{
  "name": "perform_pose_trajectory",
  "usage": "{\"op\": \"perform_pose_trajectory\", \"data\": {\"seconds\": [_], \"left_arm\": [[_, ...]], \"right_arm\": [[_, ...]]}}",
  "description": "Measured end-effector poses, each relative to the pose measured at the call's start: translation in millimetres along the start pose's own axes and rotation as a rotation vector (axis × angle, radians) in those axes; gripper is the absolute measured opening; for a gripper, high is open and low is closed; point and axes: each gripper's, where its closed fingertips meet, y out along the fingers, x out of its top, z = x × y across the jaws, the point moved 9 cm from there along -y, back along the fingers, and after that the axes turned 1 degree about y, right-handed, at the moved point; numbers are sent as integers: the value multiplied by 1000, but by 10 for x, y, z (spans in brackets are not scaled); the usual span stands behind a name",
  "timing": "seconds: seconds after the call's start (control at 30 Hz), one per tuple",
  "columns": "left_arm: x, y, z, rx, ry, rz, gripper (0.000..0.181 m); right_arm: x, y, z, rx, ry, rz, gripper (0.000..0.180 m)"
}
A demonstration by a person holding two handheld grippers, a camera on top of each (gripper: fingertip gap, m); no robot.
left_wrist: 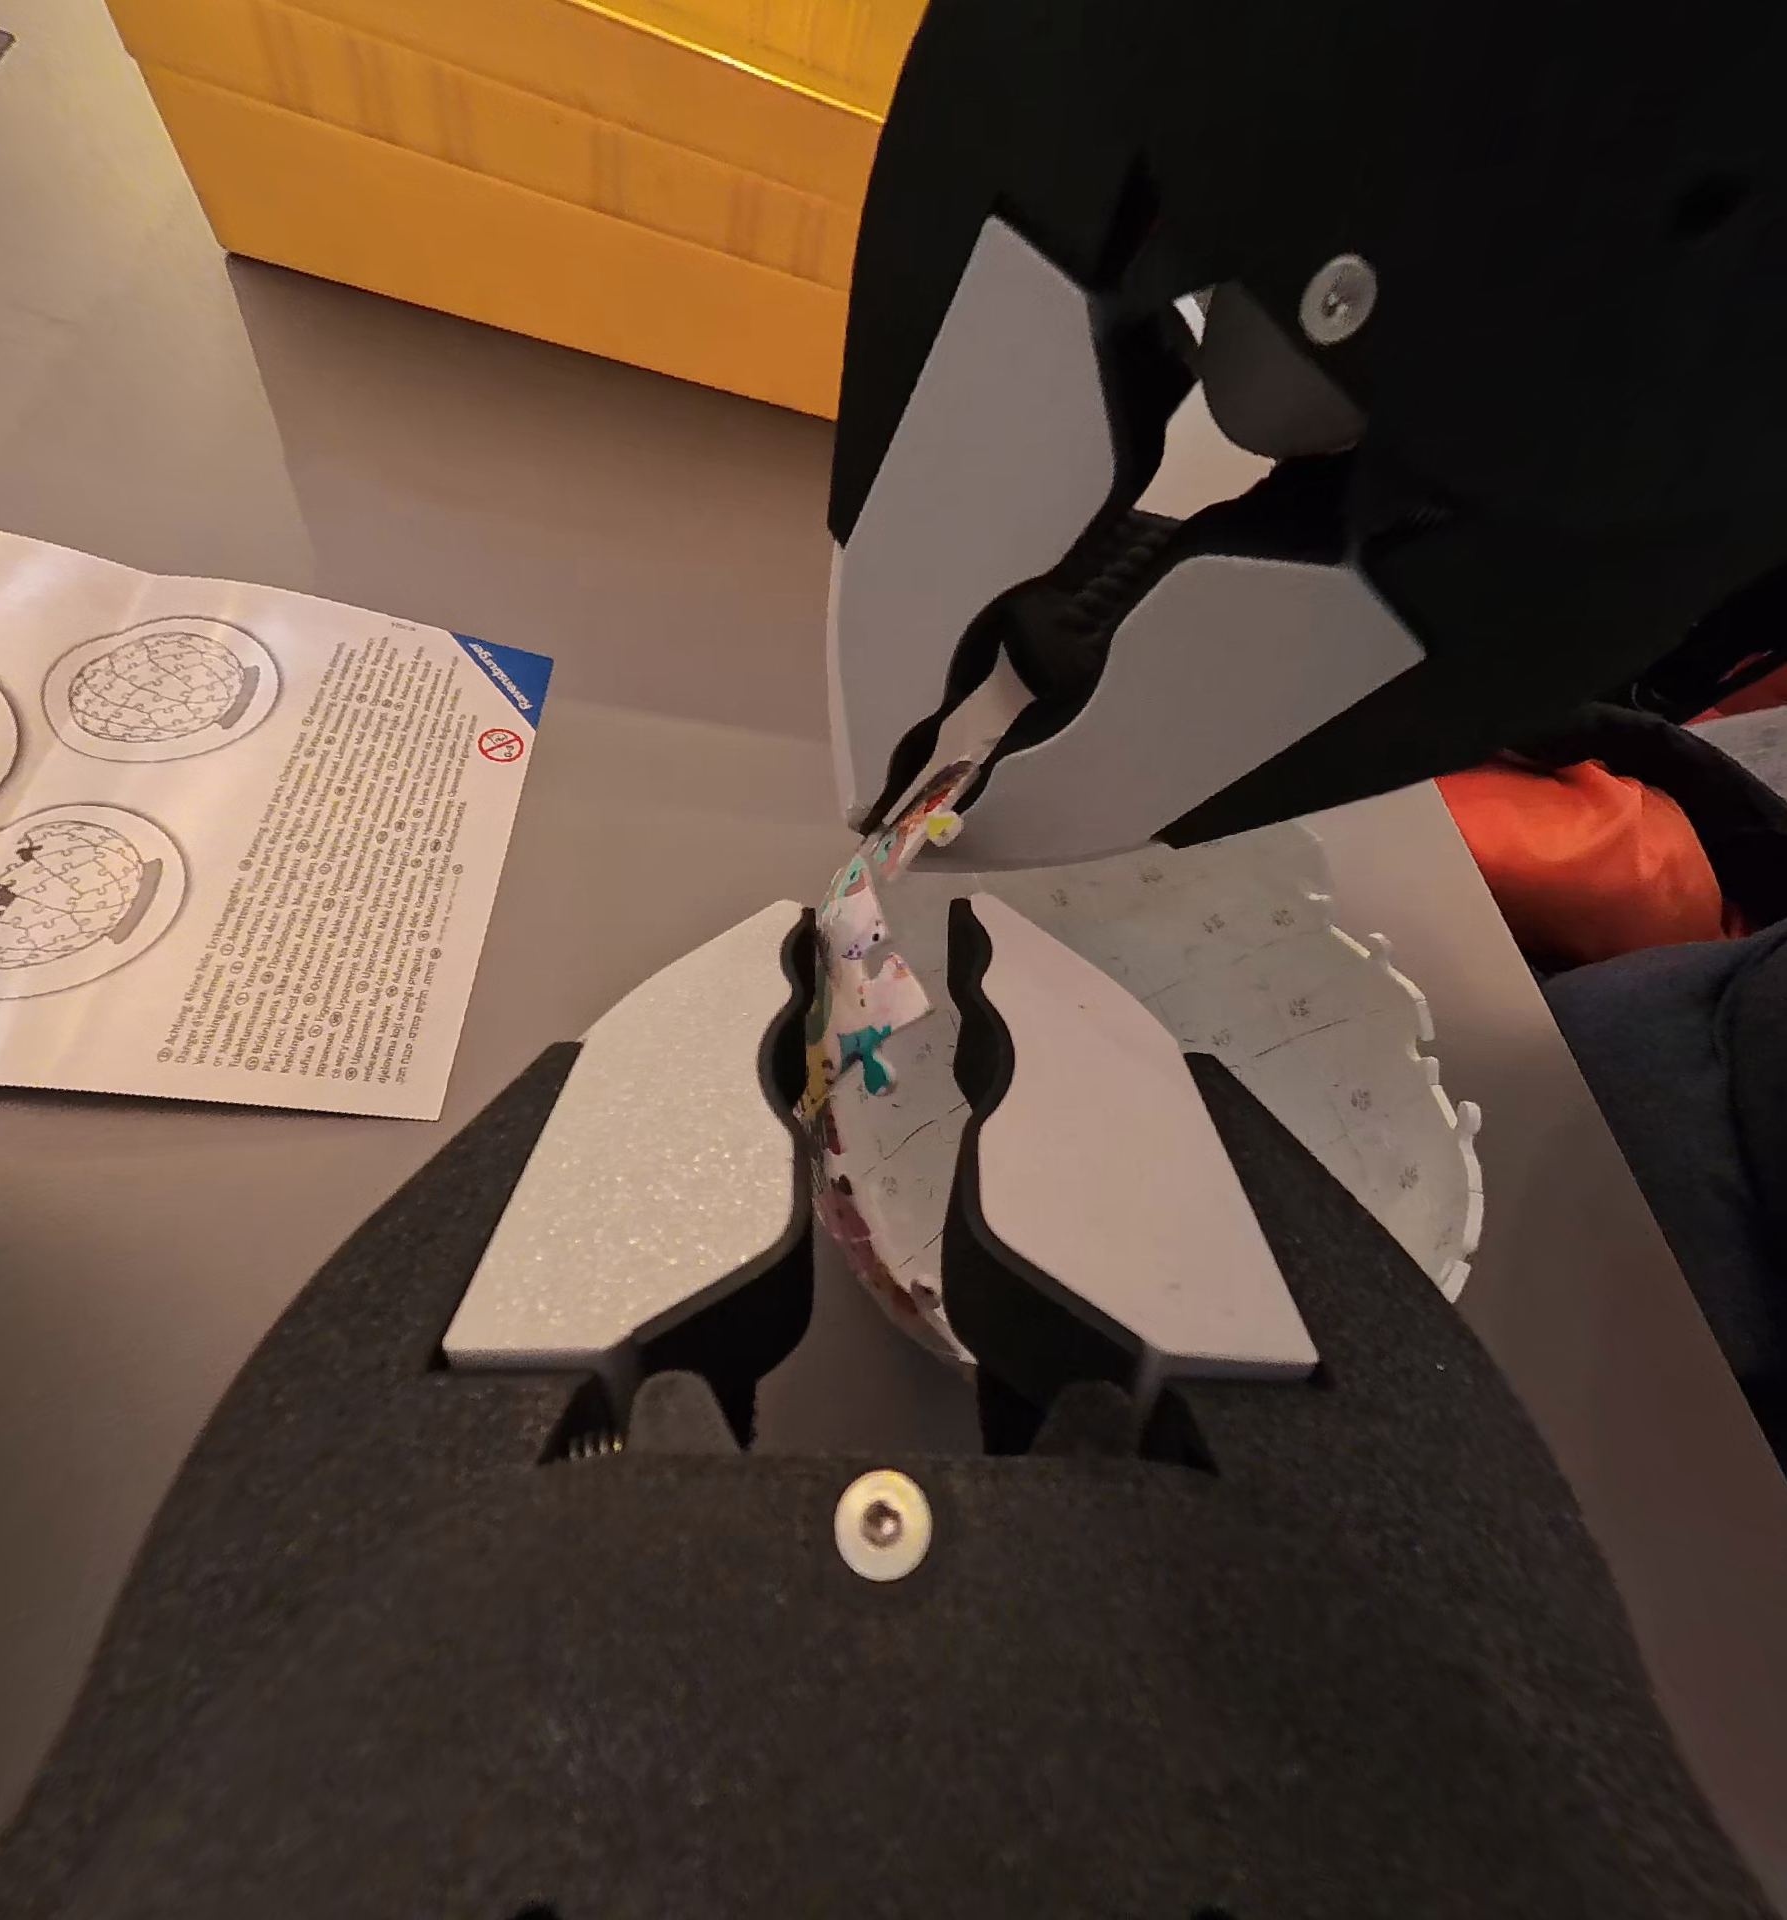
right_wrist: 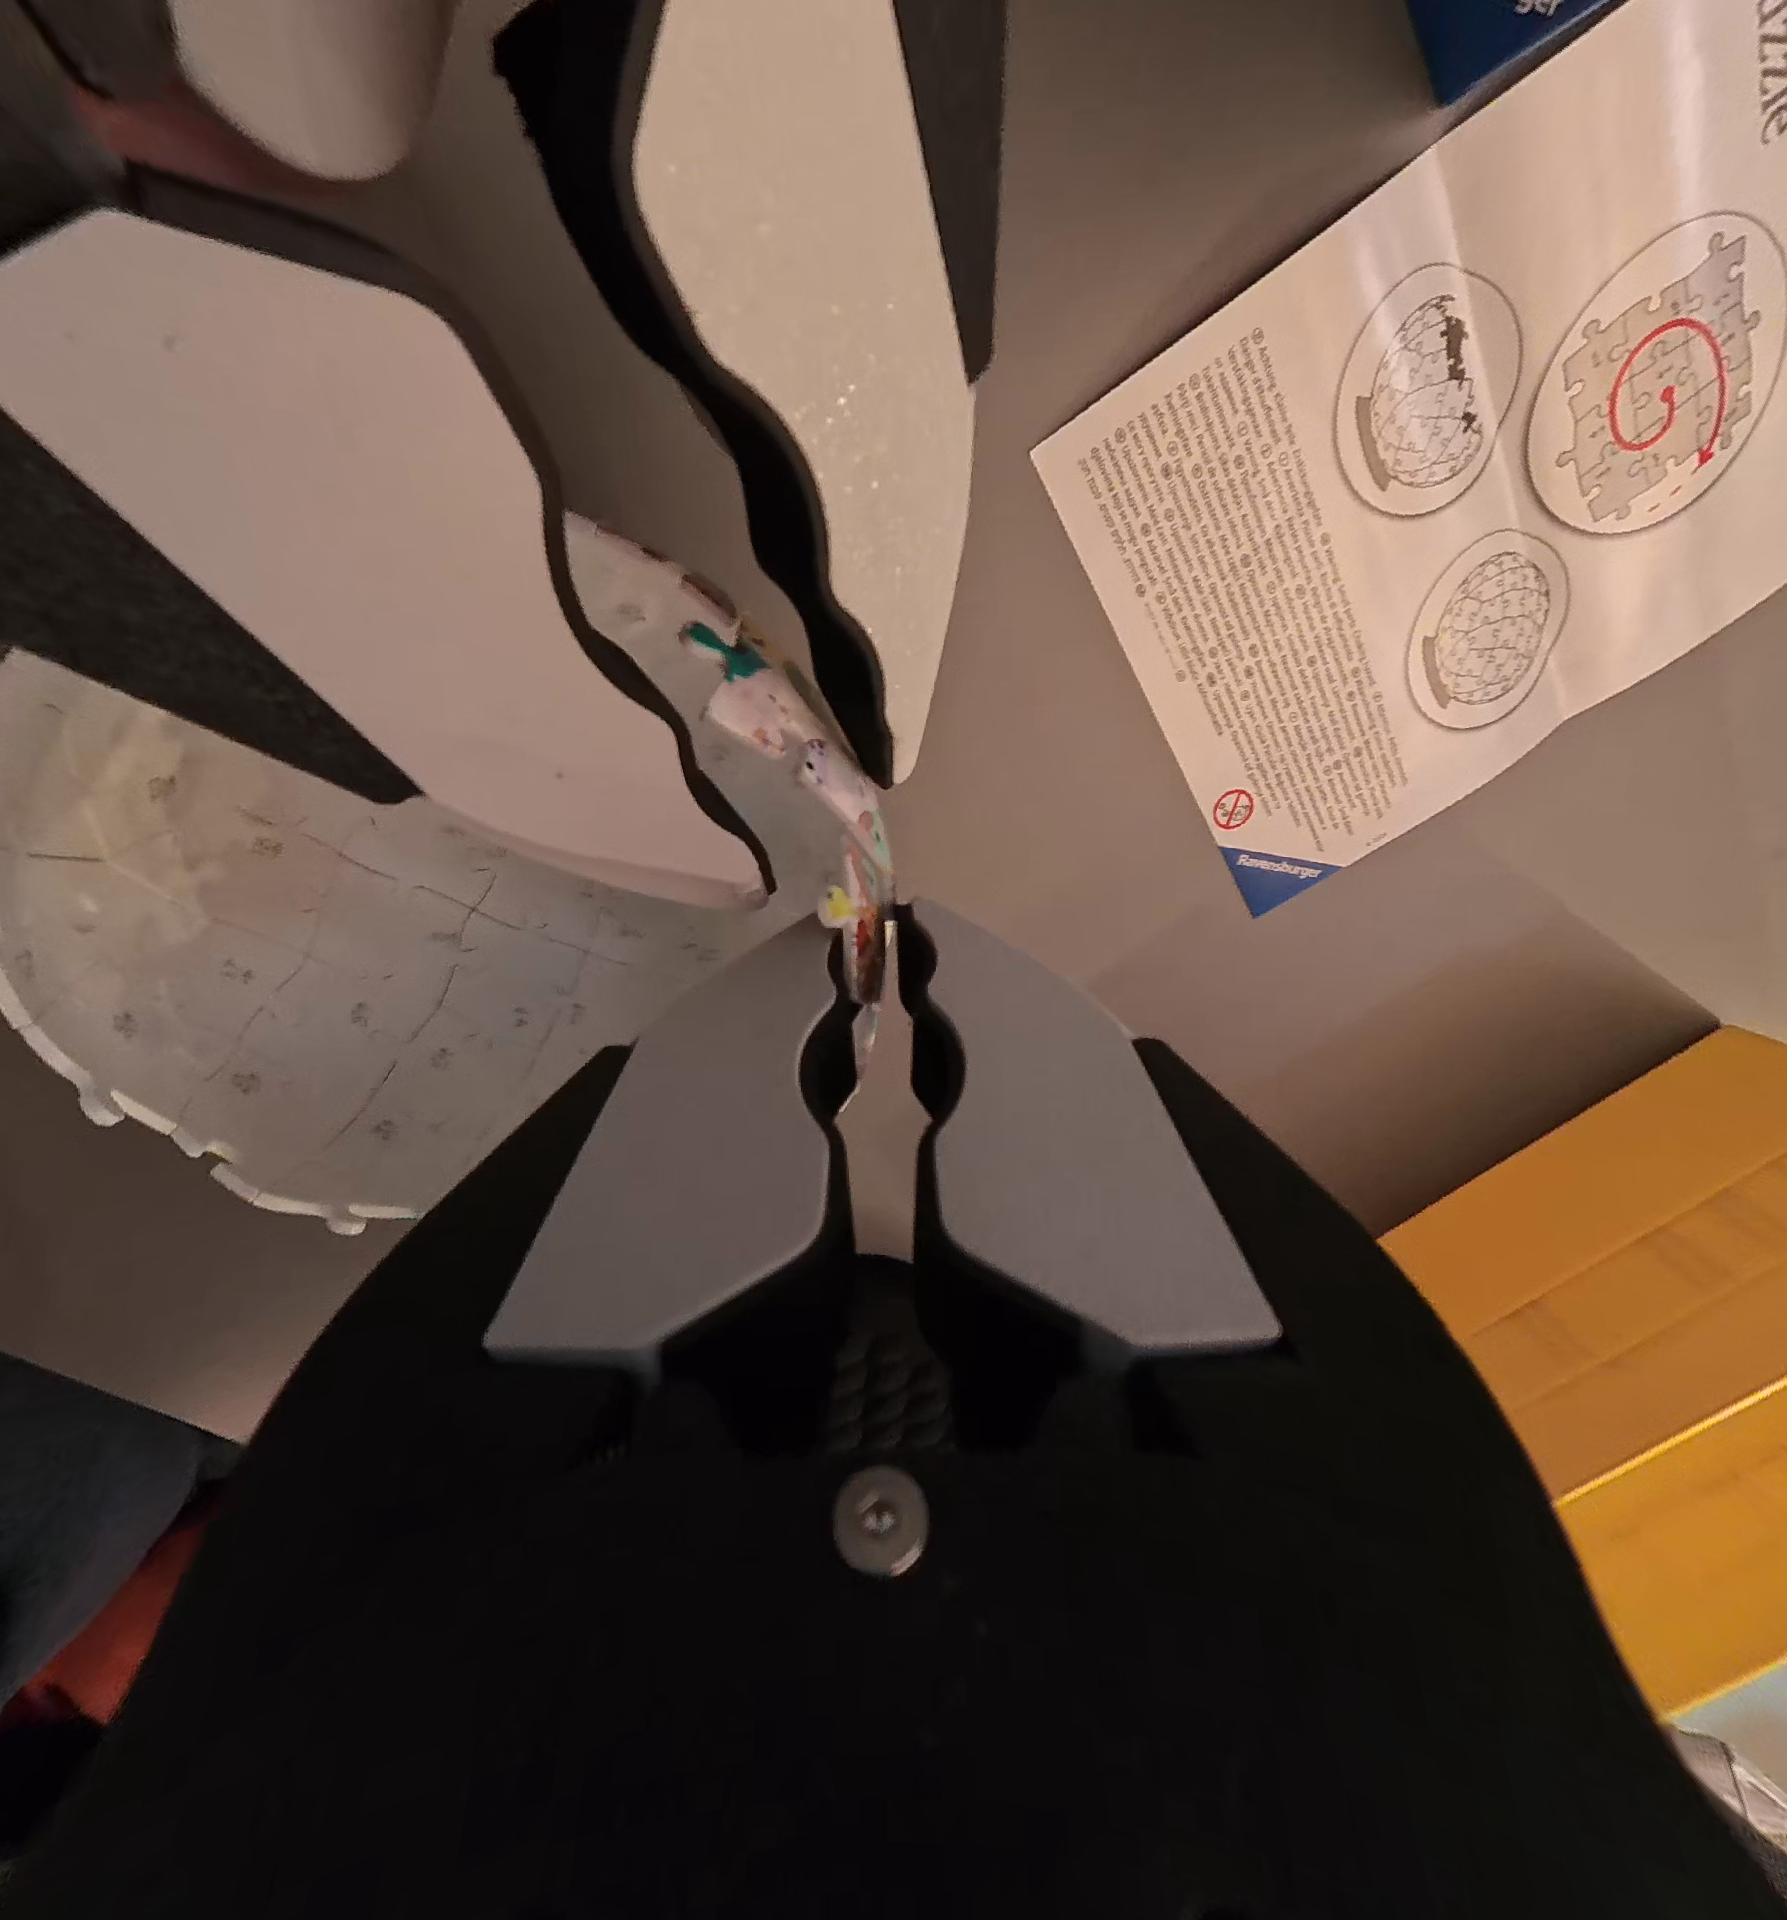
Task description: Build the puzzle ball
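L gripper: clamps half-built ball shell wall, steadying the rim.
R gripper: pinches loose piece, lined up w/ rim to press in.

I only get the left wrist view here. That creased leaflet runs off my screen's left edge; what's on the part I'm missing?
Observer: The right wrist view shows more of the leaflet. The drawing cut off for you is a flat patch of puzzle pieces with a red spiral arrow over it.
Operator: Anything lying past the leaflet?
Observer: Yes, the corner of a blue box shows at its far end, on the table.
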Motion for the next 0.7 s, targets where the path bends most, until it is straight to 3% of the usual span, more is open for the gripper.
{"op": "perform_pose_trajectory", "data": {"seconds": [0.7], "left_arm": [[5,-6,2,-9,-9,-12,22]], "right_arm": [[-4,-36,-5,9,-4,-40,7]]}}
